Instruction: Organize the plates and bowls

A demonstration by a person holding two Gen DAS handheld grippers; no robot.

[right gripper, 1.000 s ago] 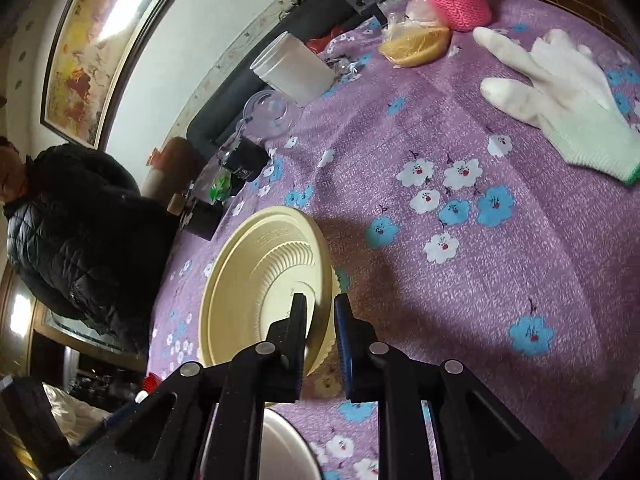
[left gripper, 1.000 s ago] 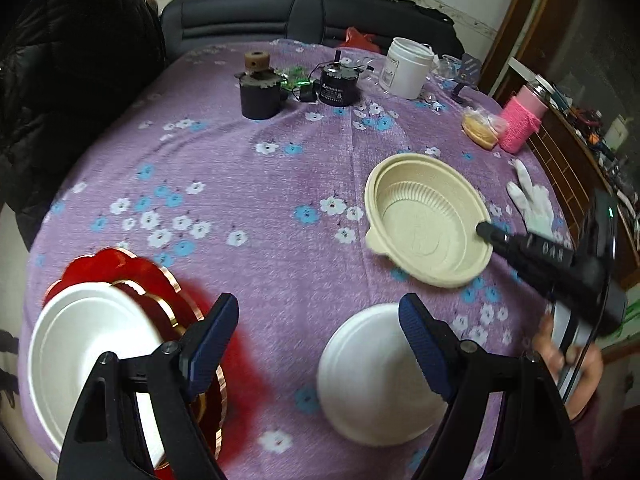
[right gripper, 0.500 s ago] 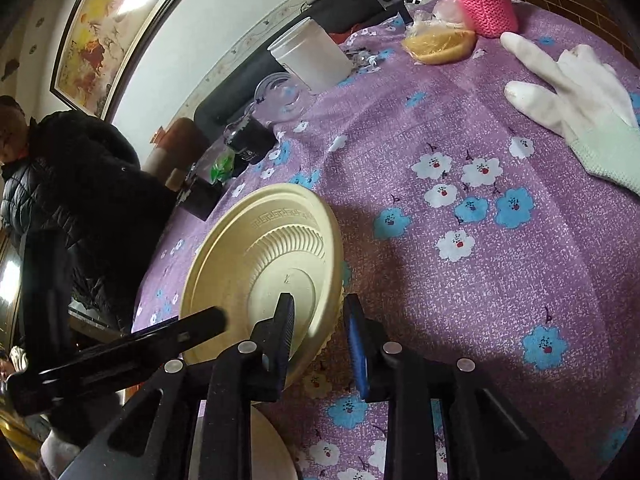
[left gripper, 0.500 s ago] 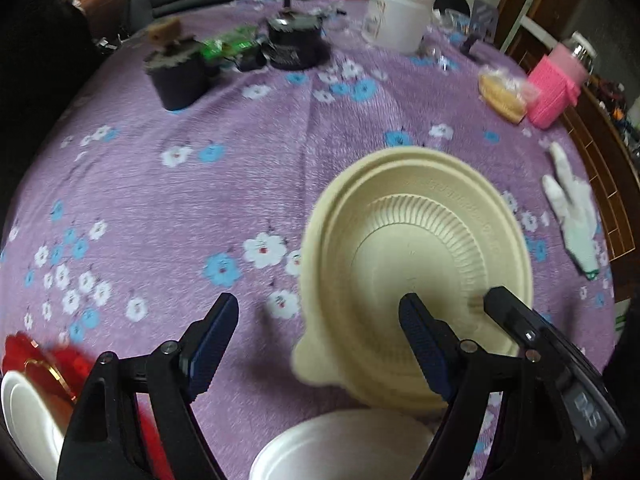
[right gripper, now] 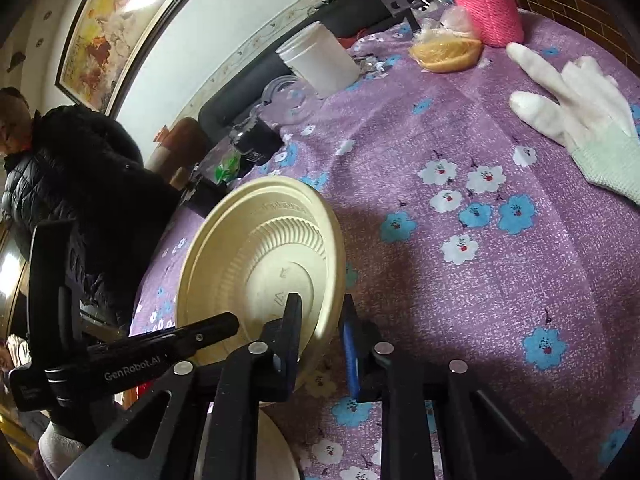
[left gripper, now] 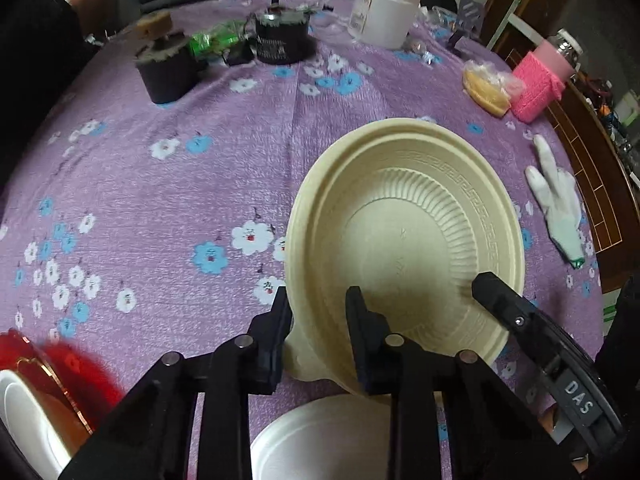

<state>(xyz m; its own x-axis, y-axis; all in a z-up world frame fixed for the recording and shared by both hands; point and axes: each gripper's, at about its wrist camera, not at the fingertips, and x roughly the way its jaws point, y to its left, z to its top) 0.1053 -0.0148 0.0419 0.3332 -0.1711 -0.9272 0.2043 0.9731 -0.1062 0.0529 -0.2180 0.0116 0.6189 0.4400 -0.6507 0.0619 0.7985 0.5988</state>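
A cream plastic bowl (left gripper: 404,232) (right gripper: 260,248) is tilted up off the purple flowered tablecloth (left gripper: 180,184). My left gripper (left gripper: 318,312) straddles the bowl's near-left rim, one finger outside and one inside, with the jaws closing and the pads on the wall. My right gripper (right gripper: 320,328) holds the opposite rim, its jaws closing on it. One right finger (left gripper: 492,292) shows inside the bowl. A white plate (left gripper: 320,440) lies just below the bowl. At the far left another white plate (left gripper: 20,420) rests on a red gold-edged plate (left gripper: 68,364).
At the back stand a white tub (left gripper: 386,8) and two black jars (left gripper: 282,40) (left gripper: 166,72). On the right are a wrapped bun (left gripper: 486,84), a pink knitted bottle (left gripper: 538,80) and a white glove (left gripper: 558,196). A person in a black jacket (right gripper: 80,168) is beside the table.
My left gripper moved from above the white plates to the cream bowl and shut its wide-open jaws on the rim. The right gripper stayed on the bowl, which now tilts up more.
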